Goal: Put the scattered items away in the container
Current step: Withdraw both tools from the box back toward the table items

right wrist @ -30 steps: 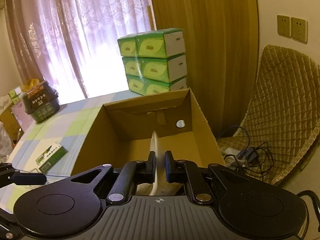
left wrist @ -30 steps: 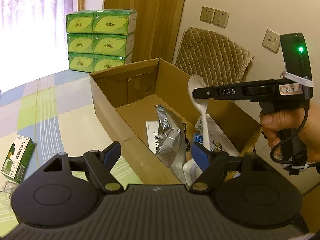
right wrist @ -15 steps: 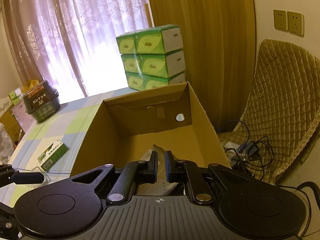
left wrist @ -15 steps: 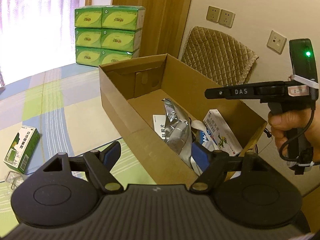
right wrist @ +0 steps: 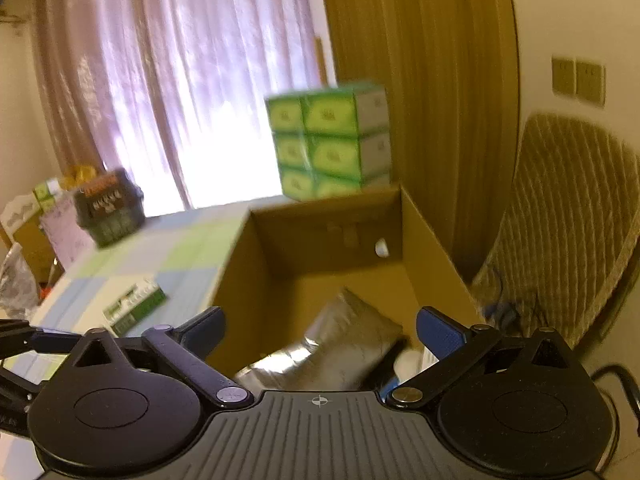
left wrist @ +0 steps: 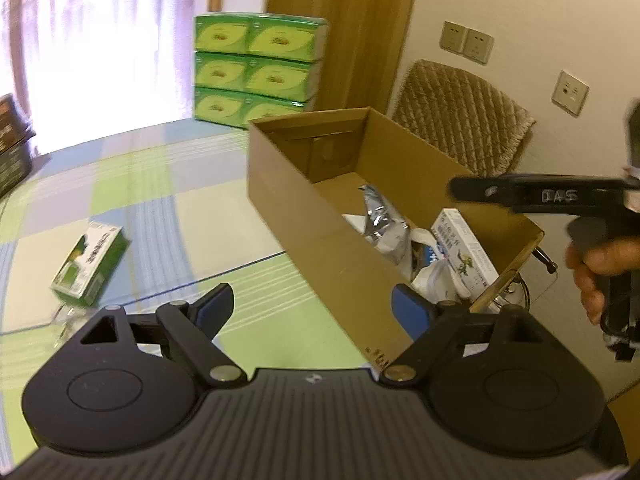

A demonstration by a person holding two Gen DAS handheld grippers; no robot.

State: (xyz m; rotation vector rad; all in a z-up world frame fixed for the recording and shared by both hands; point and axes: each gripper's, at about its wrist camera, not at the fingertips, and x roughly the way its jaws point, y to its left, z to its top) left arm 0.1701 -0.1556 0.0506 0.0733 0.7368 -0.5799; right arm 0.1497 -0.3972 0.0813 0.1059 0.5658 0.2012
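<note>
Black ribbed left gripper point(left wrist: 312, 304) and right gripper point(right wrist: 320, 326), blue finger pads point(left wrist: 410, 310), silver pivot screws

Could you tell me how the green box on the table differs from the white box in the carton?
The green box lies flat on the checked tablecloth, outside the cardboard carton. The white box is already inside the carton and leans tilted among a silver pouch and other items. One is mainly green, the other mainly white. Both are small printed cardboard packs.
</note>
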